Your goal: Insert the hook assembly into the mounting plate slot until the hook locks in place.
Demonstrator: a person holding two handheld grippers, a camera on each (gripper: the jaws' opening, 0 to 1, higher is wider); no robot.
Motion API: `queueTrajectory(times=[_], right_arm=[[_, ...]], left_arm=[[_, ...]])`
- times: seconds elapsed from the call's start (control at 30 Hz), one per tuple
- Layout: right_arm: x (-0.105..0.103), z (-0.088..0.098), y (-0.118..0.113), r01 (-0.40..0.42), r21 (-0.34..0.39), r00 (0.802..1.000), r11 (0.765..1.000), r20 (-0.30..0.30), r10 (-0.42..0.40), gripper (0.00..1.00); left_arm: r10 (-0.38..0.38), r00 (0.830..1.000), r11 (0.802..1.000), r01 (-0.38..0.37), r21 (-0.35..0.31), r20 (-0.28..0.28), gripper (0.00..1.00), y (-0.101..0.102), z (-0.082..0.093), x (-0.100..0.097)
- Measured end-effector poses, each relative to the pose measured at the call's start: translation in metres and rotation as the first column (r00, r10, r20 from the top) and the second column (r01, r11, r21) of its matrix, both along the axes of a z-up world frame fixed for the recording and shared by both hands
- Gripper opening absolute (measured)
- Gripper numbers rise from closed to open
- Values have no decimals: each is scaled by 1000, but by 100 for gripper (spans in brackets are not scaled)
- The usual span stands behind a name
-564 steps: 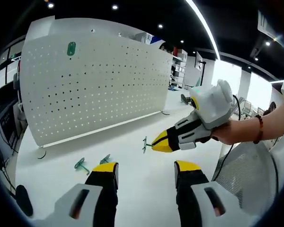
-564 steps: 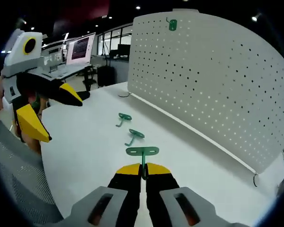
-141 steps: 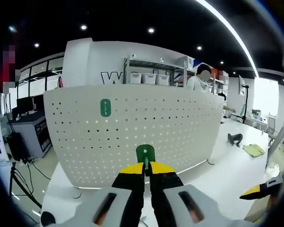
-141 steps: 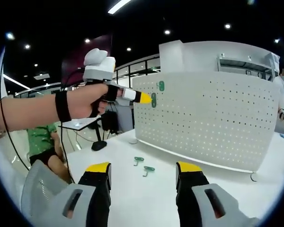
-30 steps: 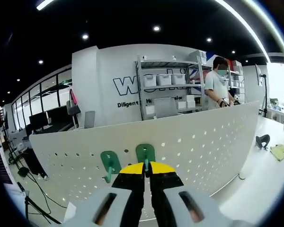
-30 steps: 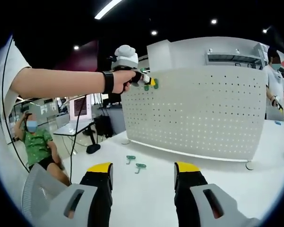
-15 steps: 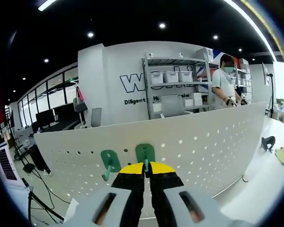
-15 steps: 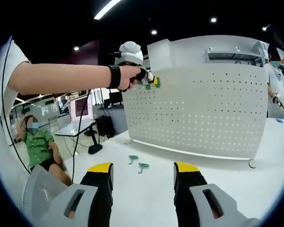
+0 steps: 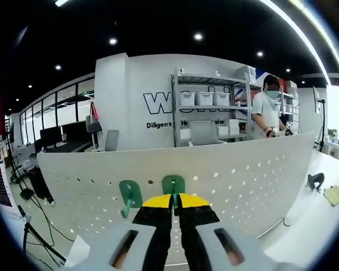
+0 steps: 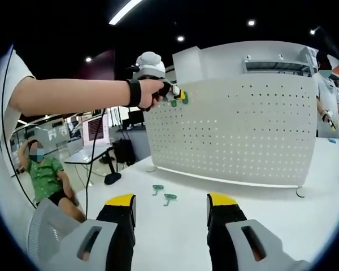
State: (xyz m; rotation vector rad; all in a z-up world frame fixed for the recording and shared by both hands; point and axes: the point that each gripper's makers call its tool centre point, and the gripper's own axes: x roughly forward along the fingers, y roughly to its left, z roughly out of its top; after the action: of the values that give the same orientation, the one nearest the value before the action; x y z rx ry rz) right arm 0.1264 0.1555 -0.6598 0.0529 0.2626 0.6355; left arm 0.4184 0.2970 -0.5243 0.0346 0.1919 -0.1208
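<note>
In the left gripper view my left gripper (image 9: 174, 199) is shut on a green hook (image 9: 173, 184), whose plate lies against the top row of the white pegboard (image 9: 243, 180). A second green hook (image 9: 129, 195) hangs on the board just to its left. The right gripper view shows the same left gripper (image 10: 179, 96) held by a person's hand at the upper left corner of the pegboard (image 10: 243, 130). My right gripper (image 10: 170, 204) is open above the white table, with nothing between its jaws. Two loose green hooks (image 10: 163, 193) lie on the table ahead of it.
The white table (image 10: 282, 214) runs along the foot of the pegboard. A seated person in a green shirt (image 10: 45, 172) is at the left. Another person (image 9: 265, 113) stands by shelves behind the board. A mesh chair back (image 10: 48, 231) is close at the lower left.
Both views have shifted slightly with the hands. The left gripper stays shut on the hook at the top of the board, and the right gripper stays open.
</note>
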Motion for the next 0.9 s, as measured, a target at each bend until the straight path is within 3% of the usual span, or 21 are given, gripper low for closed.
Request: queueTrajectory(times=[0.2, 0.63, 0.9], right_arm=[[1, -2, 3, -7, 2, 1000, 1000, -5, 7, 50], [1, -2, -3, 9, 5, 1000, 1000, -8, -9, 50], [2, -1, 2, -10, -1, 1000, 1000, -3, 10, 50]], left_arm=[[-26, 999, 1000, 26, -7, 37, 2, -6, 8, 2], [-45, 998, 999, 46, -4, 32, 3, -7, 2, 0], [-93, 995, 996, 93, -7, 45, 10, -11, 1, -3]])
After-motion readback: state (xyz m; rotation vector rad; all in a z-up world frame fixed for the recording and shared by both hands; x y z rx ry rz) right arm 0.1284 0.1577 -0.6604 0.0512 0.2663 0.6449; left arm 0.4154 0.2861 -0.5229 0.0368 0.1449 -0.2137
